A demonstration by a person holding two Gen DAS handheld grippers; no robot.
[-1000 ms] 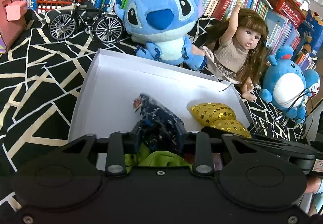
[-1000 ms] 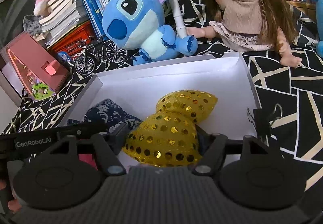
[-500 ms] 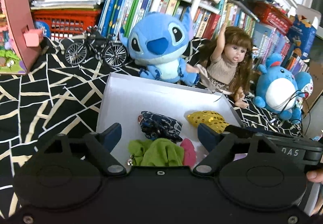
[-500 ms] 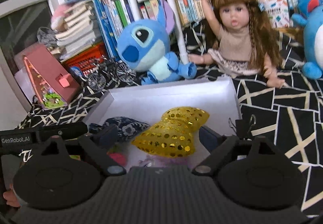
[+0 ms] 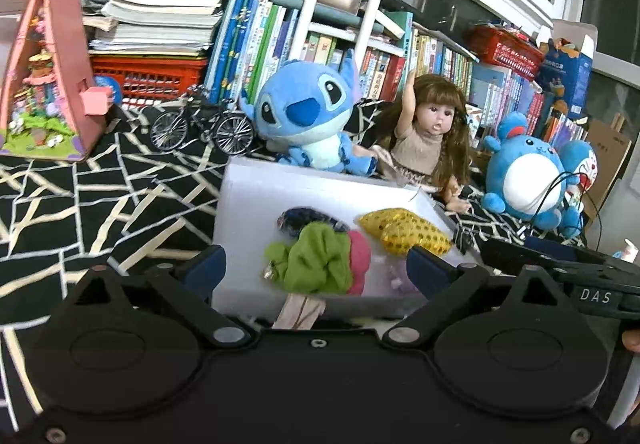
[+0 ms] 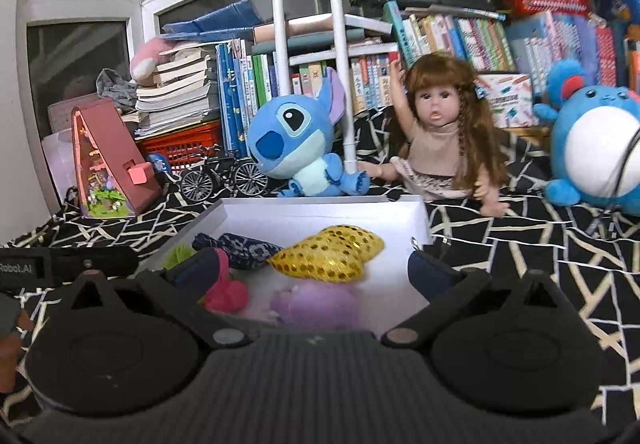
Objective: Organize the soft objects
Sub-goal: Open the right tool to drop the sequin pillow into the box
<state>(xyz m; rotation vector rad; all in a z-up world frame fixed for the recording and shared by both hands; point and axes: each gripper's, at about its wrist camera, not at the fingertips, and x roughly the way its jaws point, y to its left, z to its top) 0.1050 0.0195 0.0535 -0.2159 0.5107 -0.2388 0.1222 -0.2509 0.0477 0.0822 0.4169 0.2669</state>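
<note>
A white box (image 5: 248, 196) (image 6: 320, 212) on the black patterned cloth holds several soft pieces: a dark blue floral one (image 5: 300, 218) (image 6: 244, 250), a green scrunchie (image 5: 320, 264), a pink one (image 5: 360, 260) (image 6: 226, 292), a gold sequined one (image 5: 404, 232) (image 6: 332, 254) and a pale purple one (image 6: 316, 302). My left gripper (image 5: 316, 270) hangs at the box's near edge, its jaws opening, with nothing pressed between them. My right gripper (image 6: 316, 270) is beside it, jaws also opening wide and gripping nothing.
Behind the box sit a blue alien plush (image 5: 304, 120), a long-haired doll (image 5: 428, 140) and a round blue plush (image 5: 528, 180). A model bicycle (image 5: 200, 124) and a pink toy house (image 5: 48, 84) stand at the left. A binder clip (image 5: 464, 240) lies by the box's right wall. Bookshelves fill the back.
The left gripper let go of the dark blue floral piece and the right one of the gold sequined piece. Both opened wide and drew back and up from the box.
</note>
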